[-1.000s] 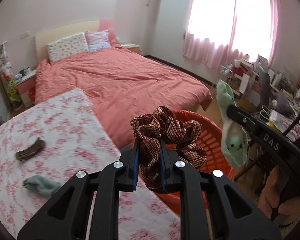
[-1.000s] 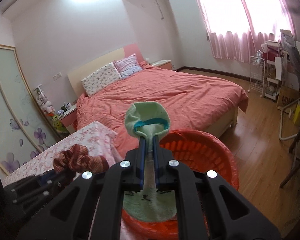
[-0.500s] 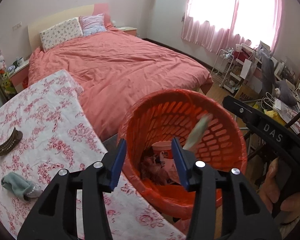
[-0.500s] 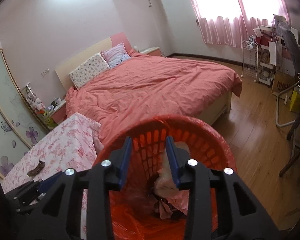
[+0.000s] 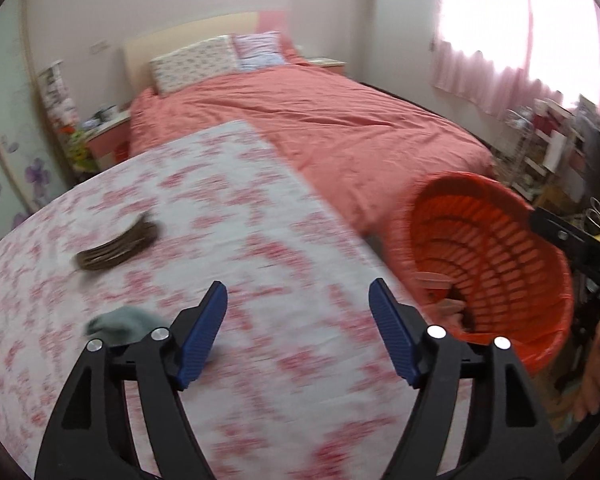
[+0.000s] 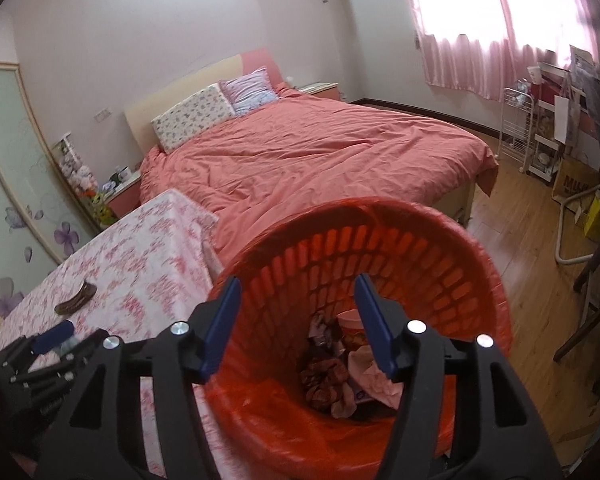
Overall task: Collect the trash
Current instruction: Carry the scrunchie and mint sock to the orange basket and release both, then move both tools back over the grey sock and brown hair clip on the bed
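My left gripper (image 5: 298,296) is open and empty above the table with the pink floral cloth (image 5: 228,216). A brown hair clip (image 5: 118,242) lies on the cloth at the far left. A grey-green sock (image 5: 120,320) lies just left of my left finger. The orange basket (image 5: 496,216) stands off the table's right edge. My right gripper (image 6: 296,288) is open and empty right over the basket (image 6: 480,272). Inside it lie the brown scrunchie (image 6: 324,380), crumpled pink and pale trash and a cup. The left gripper shows in the right wrist view (image 6: 56,336) at lower left.
A bed with a salmon cover (image 6: 320,152) stands behind the table and basket. A white rack and cluttered desk (image 6: 552,120) stand along the right wall under the pink curtains. Wooden floor (image 6: 520,232) lies to the right of the basket.
Both grippers let go: the scrunchie and the green sock dropped into the basket. The jaws opened wider. My left gripper swung left from the basket over the table, toward the sock.
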